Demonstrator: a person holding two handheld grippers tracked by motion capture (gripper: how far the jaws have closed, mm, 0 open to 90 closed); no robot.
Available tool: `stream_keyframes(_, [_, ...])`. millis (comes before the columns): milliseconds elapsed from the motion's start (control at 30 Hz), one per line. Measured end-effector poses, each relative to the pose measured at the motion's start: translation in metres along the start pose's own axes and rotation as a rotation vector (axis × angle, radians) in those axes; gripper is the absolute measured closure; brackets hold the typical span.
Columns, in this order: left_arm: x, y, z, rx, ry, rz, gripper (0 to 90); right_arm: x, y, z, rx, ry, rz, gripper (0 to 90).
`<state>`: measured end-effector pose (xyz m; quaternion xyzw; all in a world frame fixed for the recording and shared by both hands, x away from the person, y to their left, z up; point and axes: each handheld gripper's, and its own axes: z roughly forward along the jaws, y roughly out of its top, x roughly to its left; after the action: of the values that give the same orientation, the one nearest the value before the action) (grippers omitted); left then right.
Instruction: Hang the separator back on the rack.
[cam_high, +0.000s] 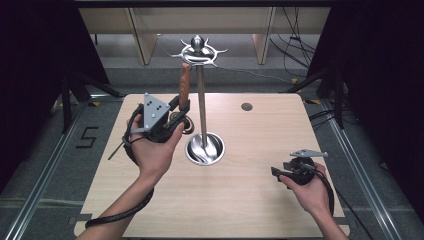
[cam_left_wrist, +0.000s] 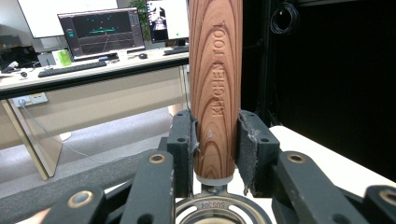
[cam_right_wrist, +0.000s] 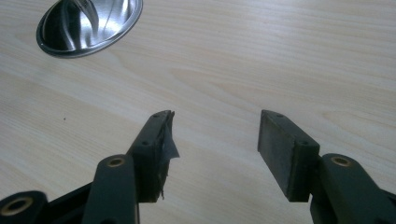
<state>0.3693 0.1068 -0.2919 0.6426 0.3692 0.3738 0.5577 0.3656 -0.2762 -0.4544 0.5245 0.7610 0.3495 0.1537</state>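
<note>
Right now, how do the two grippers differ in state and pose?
The left gripper is shut on the wooden handle, while the right gripper is open with nothing between its jaws. In the high view the left gripper is raised beside the metal stand; the right one is low, near the table. Both are hand-held.

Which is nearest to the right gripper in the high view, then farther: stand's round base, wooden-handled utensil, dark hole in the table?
1. Stand's round base, to the gripper's left.
2. Dark hole, beyond it.
3. Wooden-handled utensil, far left, in the left gripper.
</note>
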Motion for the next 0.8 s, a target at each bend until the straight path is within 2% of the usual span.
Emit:
stream_keyframes(33, [-0.001, 0.000, 0.000, 0.001, 0.004, 0.007, 68.1, -0.001, -0.001, 0.001, -0.004, -0.007, -0.023, 45.8])
stream_keyframes(67, [-0.001, 0.000, 0.001, 0.002, 0.003, 0.007, 68.1, 0.000, 0.000, 0.000, -0.002, 0.001, -0.003, 45.9])
stream_keyframes(100, [-0.002, 0.000, 0.001, 0.003, 0.004, 0.003, 68.1, -0.003, -0.001, 0.001, -0.013, -0.007, -0.041, 45.8])
stream_keyframes(133, [-0.002, 0.000, 0.002, 0.005, 0.006, 0.002, 68.1, 0.000, -0.001, 0.000, 0.007, -0.008, -0.004, 45.8])
stream_keyframes(167, [-0.002, 0.001, 0.002, 0.006, 0.007, 0.002, 68.1, -0.002, -0.001, 0.001, -0.006, -0.006, -0.022, 45.9])
stream_keyframes(233, [-0.002, 0.001, 0.003, 0.009, 0.007, -0.001, 68.1, 0.000, 0.000, 0.000, -0.011, 0.010, 0.001, 45.8])
stream_keyframes(367, [-0.002, 0.001, 0.006, 0.012, 0.013, -0.001, 68.1, -0.001, 0.000, 0.001, -0.010, 0.011, 0.001, 45.8])
stream_keyframes(400, [-0.002, 0.001, 0.007, 0.012, 0.014, -0.001, 68.1, -0.002, -0.001, 0.002, -0.026, 0.004, -0.024, 45.8])
stream_keyframes(500, [-0.003, 0.002, 0.009, 0.018, 0.019, 0.000, 68.1, 0.000, 0.000, 0.000, -0.002, 0.009, 0.012, 45.9])
stream_keyframes(633, [-0.004, 0.002, 0.012, 0.018, 0.024, 0.000, 68.1, -0.002, -0.001, 0.001, -0.014, -0.001, -0.028, 45.8])
stream_keyframes(667, [-0.004, 0.002, 0.013, 0.019, 0.026, 0.003, 68.0, -0.001, 0.000, 0.001, -0.010, 0.012, 0.001, 45.9])
stream_keyframes(800, [-0.005, 0.002, 0.016, 0.016, 0.031, 0.008, 68.0, -0.001, 0.000, 0.001, -0.010, 0.012, 0.000, 45.9])
